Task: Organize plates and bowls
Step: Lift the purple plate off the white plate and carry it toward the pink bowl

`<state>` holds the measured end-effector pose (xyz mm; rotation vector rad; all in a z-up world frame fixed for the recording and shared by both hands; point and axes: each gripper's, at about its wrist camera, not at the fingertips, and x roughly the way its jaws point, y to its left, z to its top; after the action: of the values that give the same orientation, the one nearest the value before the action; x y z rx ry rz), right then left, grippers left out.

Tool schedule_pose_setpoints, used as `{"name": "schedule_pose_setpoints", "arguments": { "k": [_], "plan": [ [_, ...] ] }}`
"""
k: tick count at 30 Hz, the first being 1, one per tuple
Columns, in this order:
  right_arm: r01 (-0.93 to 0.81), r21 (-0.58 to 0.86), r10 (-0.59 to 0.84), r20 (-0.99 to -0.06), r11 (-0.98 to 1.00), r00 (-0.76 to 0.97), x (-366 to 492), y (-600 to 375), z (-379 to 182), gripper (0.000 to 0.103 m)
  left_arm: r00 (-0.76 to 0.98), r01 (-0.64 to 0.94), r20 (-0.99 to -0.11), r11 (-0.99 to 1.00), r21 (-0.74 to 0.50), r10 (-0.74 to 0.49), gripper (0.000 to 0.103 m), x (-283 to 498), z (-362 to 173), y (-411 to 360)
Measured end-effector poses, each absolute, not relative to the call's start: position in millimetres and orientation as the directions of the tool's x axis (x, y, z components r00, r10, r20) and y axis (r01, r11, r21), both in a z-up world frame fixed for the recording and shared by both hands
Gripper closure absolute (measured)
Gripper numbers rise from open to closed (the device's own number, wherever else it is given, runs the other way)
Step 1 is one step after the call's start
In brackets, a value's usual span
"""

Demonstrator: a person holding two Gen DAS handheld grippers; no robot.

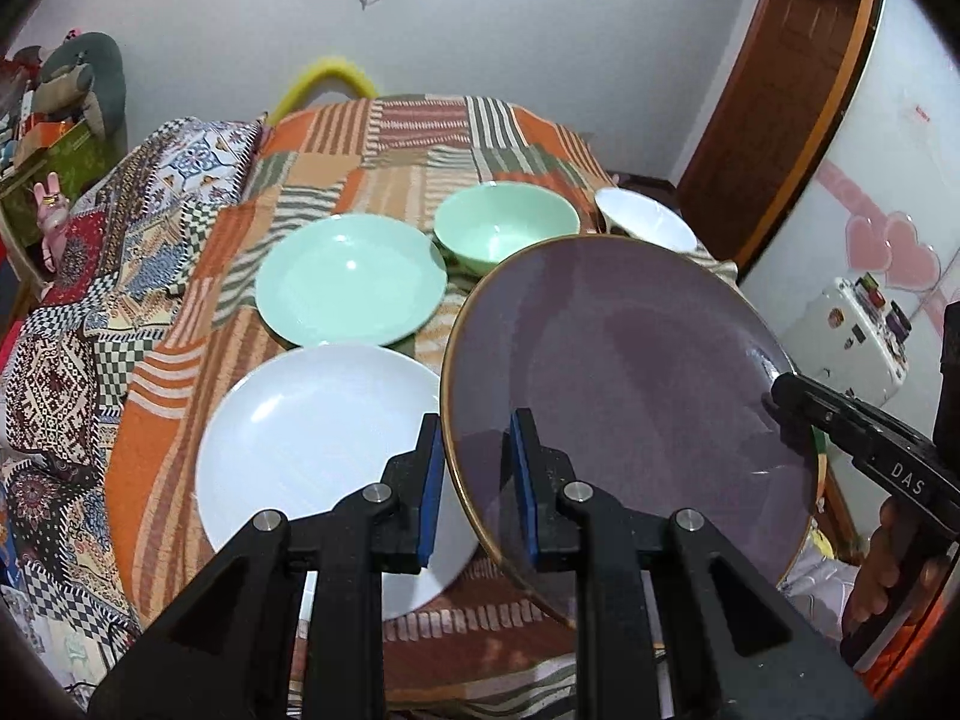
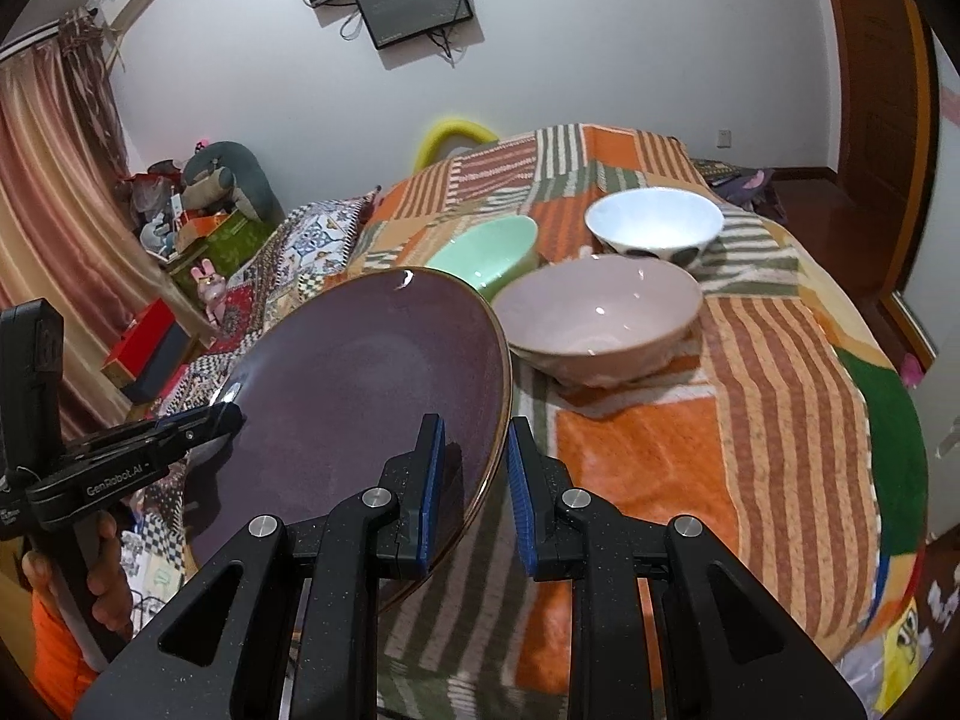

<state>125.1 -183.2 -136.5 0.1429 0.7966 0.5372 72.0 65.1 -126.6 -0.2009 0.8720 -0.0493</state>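
A purple plate [image 1: 630, 372] with a gold rim hangs tilted above the table, held from both sides. My left gripper [image 1: 477, 426] is shut on its near-left rim, and my right gripper [image 1: 780, 390] clamps the right edge. In the right wrist view the right gripper [image 2: 474, 426] pinches the purple plate [image 2: 360, 372] at its rim, with the left gripper [image 2: 225, 414] on the far side. Below lie a white plate [image 1: 312, 438] and a green plate [image 1: 351, 288]. Behind stand a green bowl [image 2: 492, 252], a pink bowl [image 2: 600, 312] and a white bowl [image 2: 654, 222].
The table wears an orange striped patchwork cloth [image 2: 750, 420]; bare cloth lies at the right and the near side. A quilted bed [image 1: 72, 324] adjoins on the left. A person's hand [image 2: 108, 588] holds the left gripper's handle.
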Motion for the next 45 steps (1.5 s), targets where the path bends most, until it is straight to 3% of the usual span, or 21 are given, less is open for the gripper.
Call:
{"name": "schedule_pose_setpoints", "arguments": {
  "k": [24, 45],
  "plan": [
    [-0.296, 0.351, 0.457, -0.735, 0.889, 0.501, 128, -221, -188, 0.084, 0.479, 0.021, -0.865, 0.986, -0.163, -0.153, 0.082, 99, -180, 24],
    [-0.253, 0.372, 0.449, -0.771, 0.893, 0.452, 140, -229, -209, 0.084, 0.391, 0.008, -0.903, 0.981, -0.193, -0.18, 0.082, 119, -211, 18]
  ]
}}
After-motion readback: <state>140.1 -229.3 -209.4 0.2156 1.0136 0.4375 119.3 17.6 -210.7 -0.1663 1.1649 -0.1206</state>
